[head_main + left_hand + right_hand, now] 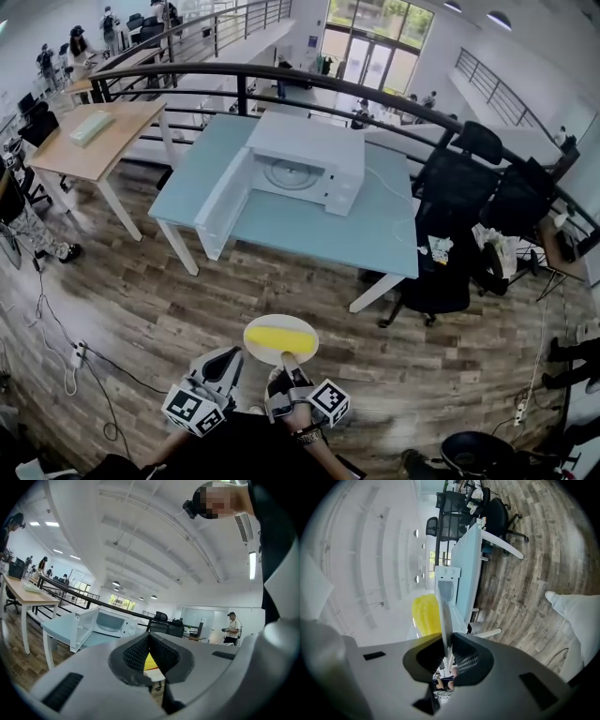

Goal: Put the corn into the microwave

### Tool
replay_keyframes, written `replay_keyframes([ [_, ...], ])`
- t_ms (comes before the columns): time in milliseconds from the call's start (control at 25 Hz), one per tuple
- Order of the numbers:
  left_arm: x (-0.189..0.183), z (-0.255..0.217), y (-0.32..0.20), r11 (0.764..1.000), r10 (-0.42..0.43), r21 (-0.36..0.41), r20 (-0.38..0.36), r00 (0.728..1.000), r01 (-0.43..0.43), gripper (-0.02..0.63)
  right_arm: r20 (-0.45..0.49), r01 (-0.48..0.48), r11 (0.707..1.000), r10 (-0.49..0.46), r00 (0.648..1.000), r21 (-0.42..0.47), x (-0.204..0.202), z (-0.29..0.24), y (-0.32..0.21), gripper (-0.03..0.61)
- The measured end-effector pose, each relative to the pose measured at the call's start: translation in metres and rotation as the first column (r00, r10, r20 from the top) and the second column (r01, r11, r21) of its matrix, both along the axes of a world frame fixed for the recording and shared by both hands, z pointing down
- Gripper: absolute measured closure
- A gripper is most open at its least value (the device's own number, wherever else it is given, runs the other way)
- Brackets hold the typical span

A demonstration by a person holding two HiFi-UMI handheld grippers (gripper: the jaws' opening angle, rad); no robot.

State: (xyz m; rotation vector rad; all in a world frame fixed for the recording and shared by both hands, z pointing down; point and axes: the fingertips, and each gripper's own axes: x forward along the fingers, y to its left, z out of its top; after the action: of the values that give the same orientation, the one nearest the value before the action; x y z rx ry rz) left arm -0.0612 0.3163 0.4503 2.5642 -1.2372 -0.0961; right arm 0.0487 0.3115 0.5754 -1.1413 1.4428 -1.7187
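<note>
Wood floor (pixel 187 309), pale-blue table (pixel 309 230), open microwave (pixel 309 159)

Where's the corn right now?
Bottom centre of the head view: the corn lies on a plate clamped by the right gripper, short of the table with the microwave.

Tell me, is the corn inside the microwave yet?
Not yet. Done: the microwave on the blue table has its door open. In hand: the right gripper pinches the rim of the white plate with the yellow corn on it, well back from the table. The left gripper is shut and empty. Left: carry the plate over and slide it inside.
</note>
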Motion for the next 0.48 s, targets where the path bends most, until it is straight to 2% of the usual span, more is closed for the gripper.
replay_keyframes([
  [200,0.006,-0.001,-0.027,1.000,-0.012,-0.010,0.002,1.000,0.012,0.612,-0.001,0.012,1.000,-0.012,1.000,-0.024,0.005,0.000,-0.028,0.549],
  [360,0.009,-0.004,-0.053,0.999,-0.031,-0.008,0.003,1.000,0.031,0.611,0.003,0.026,1.000,-0.026,1.000,0.013,0.011,-0.003,-0.060,0.549],
  [480,0.013,-0.005,-0.070,0.999,-0.043,-0.008,0.001,0.999,0.043,0.612,-0.007,0.034,0.999,-0.034,0.999,-0.004,0.017,-0.005,-0.078,0.548],
])
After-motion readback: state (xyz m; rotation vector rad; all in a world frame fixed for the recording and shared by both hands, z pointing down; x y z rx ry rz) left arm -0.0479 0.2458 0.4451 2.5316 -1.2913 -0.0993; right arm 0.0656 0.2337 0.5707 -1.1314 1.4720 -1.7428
